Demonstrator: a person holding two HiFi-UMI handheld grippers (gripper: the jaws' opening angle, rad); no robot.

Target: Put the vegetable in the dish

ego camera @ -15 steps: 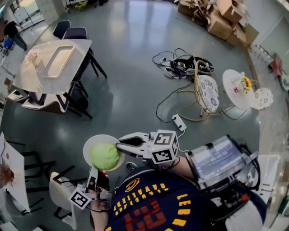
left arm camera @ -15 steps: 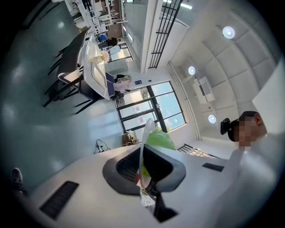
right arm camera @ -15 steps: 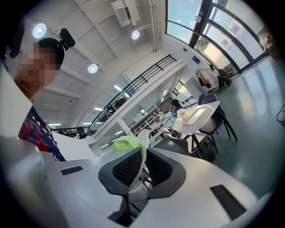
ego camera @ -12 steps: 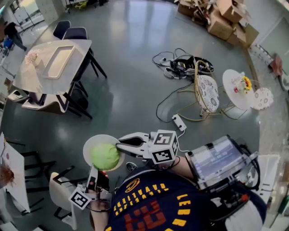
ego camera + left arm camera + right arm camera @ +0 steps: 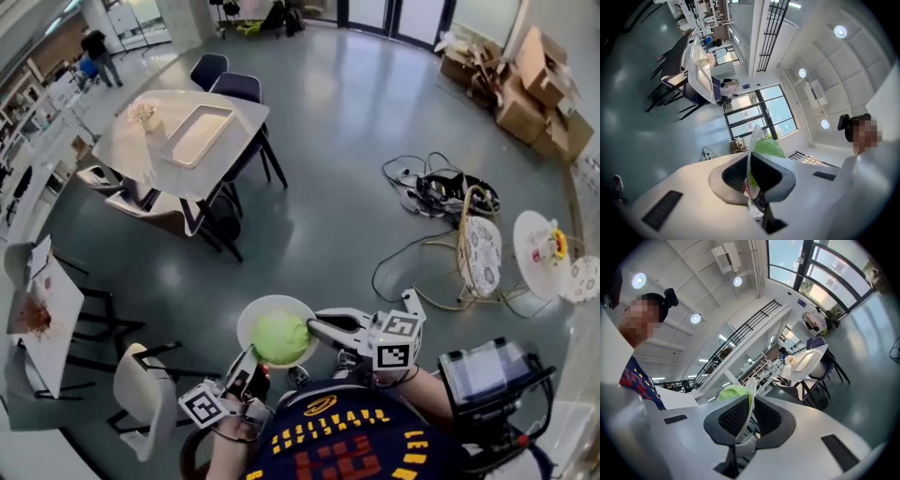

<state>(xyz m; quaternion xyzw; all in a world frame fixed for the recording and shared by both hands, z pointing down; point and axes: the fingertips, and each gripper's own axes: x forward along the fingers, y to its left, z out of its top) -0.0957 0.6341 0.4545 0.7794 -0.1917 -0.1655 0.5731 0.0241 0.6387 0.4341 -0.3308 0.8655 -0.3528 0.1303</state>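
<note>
The white dish point(image 5: 253, 315), with the green vegetable point(image 5: 279, 337) lying in it, sat nearer mid-frame in the head view than half a second before, and the dining table point(image 5: 178, 141) had shifted right with it. The left gripper point(image 5: 251, 364) and right gripper point(image 5: 321, 328) each clamped the rim. Only the gripper views showed this edge-on, jaws pinched on the thin rim.

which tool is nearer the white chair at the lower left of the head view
Left. The left tool grips the dish on the side toward the white chair; the right tool grips its opposite side, farther off.
</note>
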